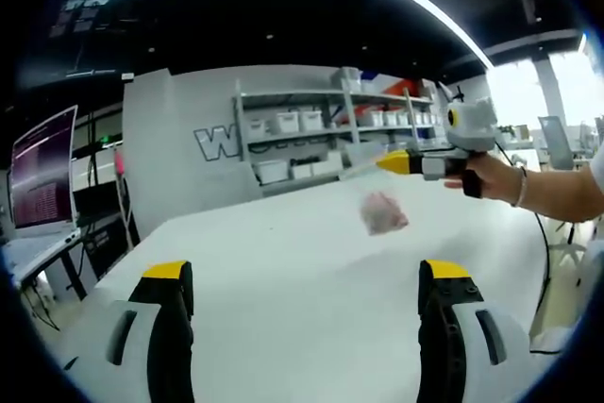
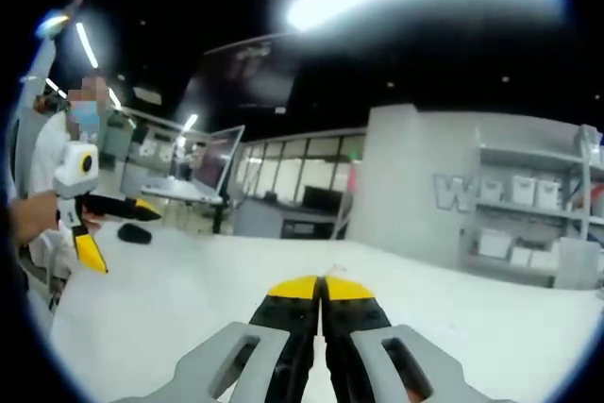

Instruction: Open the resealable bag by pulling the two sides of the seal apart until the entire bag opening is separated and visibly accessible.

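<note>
A clear resealable bag (image 1: pixel 382 211) with a pinkish lump inside hangs blurred in the air above the white table (image 1: pixel 283 280). In the left gripper view my right gripper (image 1: pixel 382 163) comes in from the right, held by a hand, its yellow-tipped jaws pinching the bag's top edge. The left gripper (image 1: pixel 307 276) stands wide open, short of the bag, with nothing between its fingers. In the right gripper view the right gripper (image 2: pixel 321 285) has its jaws pressed together, and the bag is hidden below them. The left gripper (image 2: pixel 118 231) shows open at the far left.
Shelves with white bins (image 1: pixel 311 125) line the back wall. A monitor (image 1: pixel 42 176) stands off the table's left side. A laptop (image 2: pixel 212 167) and a dark mouse (image 2: pixel 134 231) lie near a person in white (image 2: pixel 47 148). The table edge (image 1: pixel 538 261) runs on the right.
</note>
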Motion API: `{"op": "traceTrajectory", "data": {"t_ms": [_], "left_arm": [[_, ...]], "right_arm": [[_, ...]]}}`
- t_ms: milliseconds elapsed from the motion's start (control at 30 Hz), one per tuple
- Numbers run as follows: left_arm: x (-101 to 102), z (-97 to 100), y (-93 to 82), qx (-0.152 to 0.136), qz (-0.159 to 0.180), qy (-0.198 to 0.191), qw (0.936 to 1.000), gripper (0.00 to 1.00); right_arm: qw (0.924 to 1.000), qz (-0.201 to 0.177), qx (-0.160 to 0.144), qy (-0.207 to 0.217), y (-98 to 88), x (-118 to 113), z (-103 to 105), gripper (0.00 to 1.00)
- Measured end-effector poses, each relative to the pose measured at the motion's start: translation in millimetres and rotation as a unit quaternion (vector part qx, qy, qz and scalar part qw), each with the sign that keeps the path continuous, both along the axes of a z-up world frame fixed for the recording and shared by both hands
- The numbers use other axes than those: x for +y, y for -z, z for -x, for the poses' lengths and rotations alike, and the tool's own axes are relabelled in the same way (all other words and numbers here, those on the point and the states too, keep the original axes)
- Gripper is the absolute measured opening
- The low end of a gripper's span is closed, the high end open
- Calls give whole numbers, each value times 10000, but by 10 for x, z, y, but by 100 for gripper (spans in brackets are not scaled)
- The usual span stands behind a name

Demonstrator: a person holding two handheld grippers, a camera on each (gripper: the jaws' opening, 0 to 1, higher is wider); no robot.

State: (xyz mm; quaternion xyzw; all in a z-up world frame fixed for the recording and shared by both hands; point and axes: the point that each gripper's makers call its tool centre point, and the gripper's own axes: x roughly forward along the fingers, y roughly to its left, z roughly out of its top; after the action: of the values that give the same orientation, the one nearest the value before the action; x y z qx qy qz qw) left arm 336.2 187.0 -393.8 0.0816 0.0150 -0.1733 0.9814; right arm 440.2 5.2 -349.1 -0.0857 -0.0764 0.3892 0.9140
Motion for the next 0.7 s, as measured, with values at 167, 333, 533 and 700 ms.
{"op": "traceTrajectory", "data": {"t_ms": [167,333,533,700], "left_arm": [[-7,-2,8,5,2,2,10000,97],[-20,-1,25,21,6,10,10000,97],[-42,2,32,31,1,21,10000,97],[-66,3,31,34,-13,33,10000,97]], "right_arm": [[10000,5,1,-26,33,-2,50,0],[10000,-6,21,-45,64,-5,84,0],[10000,-22,10,-63,69,-13,123,0],[10000,-35,6,-90,75,-20,165,0]]}}
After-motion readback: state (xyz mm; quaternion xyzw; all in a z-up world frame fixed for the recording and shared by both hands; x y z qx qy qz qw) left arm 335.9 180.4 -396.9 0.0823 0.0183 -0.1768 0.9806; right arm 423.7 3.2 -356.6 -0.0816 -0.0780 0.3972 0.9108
